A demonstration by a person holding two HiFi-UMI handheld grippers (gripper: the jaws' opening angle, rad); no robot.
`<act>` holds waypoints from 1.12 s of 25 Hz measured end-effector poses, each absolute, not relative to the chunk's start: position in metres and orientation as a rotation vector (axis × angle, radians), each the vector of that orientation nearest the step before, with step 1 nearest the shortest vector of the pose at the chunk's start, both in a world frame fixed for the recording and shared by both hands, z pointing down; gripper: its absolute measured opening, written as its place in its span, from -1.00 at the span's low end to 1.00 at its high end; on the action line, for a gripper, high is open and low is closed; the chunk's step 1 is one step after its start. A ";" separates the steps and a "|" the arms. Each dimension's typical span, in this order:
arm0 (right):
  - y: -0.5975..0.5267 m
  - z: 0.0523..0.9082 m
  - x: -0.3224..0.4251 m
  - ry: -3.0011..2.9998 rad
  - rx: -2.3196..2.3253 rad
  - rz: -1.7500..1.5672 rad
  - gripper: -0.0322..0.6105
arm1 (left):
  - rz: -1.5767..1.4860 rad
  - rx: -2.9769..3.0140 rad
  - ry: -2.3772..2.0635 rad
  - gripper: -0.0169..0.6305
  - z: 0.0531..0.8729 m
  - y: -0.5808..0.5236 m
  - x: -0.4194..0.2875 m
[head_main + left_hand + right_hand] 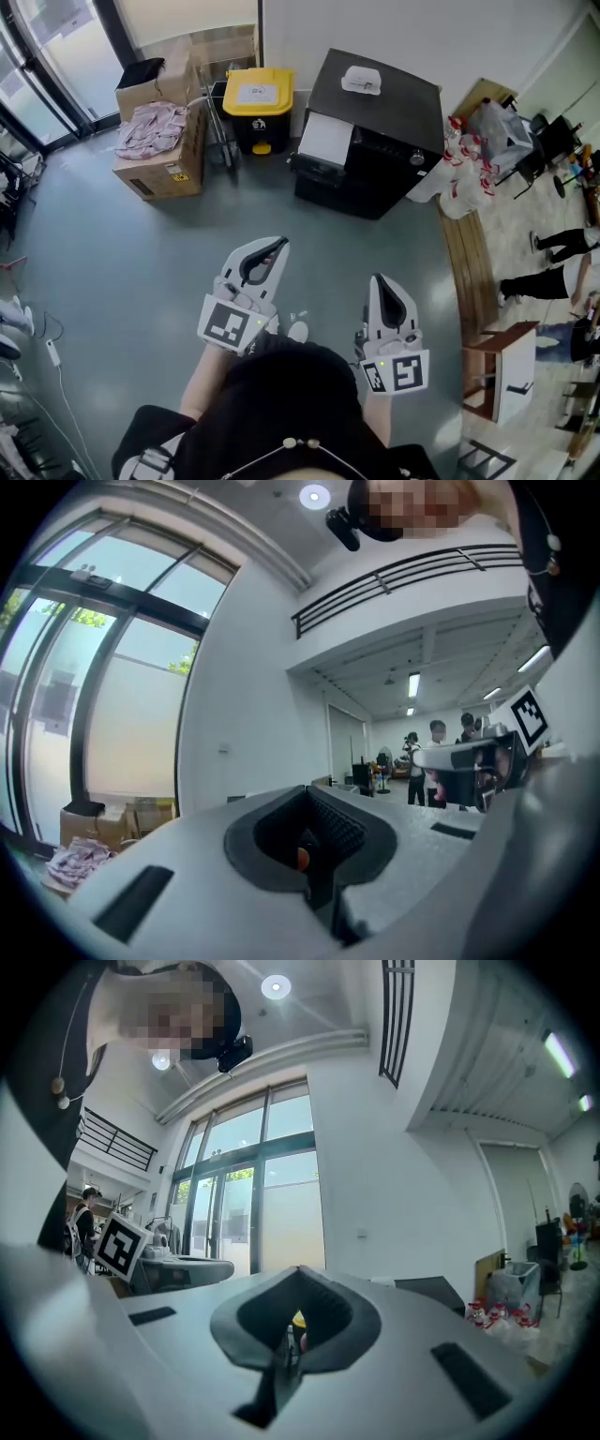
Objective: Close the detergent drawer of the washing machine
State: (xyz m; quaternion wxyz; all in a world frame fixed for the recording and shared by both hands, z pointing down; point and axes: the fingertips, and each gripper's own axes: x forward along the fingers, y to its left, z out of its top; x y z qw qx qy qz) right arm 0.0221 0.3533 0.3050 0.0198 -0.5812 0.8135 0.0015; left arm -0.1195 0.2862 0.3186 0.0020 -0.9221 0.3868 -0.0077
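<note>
Head view has the black washing machine [370,131] against the wall, well ahead of both grippers, with a white piece [325,139] jutting at its front left, likely the detergent drawer. Left gripper [270,249] and right gripper [382,284] hang over grey floor [141,272], jaws pressed together, nothing between them. Only the left gripper view catches people [436,761] standing far off; the right gripper view gets tall glass doors [253,1213]

Grey floor [122,272] open ahead of tips of left gripper [270,247] and right gripper [385,283]; black washing machine [375,122] blocks well ahead; yellow bin [257,103], cardboard box [169,171] ahead-left; wooden bench [469,253] near right side.
</note>
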 end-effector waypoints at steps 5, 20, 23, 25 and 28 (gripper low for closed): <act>0.359 0.301 0.016 2.592 -1.728 0.077 -0.89 | 0.029 -2.957 1.154 -0.93 0.317 0.290 -0.113; 0.347 0.343 0.044 2.868 -1.737 0.223 -0.78 | 0.170 -3.062 1.055 -0.72 0.335 0.280 -0.086; 0.344 0.344 0.049 2.847 -1.738 0.215 -0.77 | 0.123 -3.055 1.069 -0.71 0.340 0.279 -0.083; 0.343 0.349 0.054 2.859 -1.723 0.175 -0.77 | 0.094 -3.058 1.045 -0.71 0.344 0.279 -0.079; 0.338 0.358 0.059 2.899 -1.711 0.157 -0.76 | 0.051 -3.073 0.987 -0.71 0.353 0.278 -0.071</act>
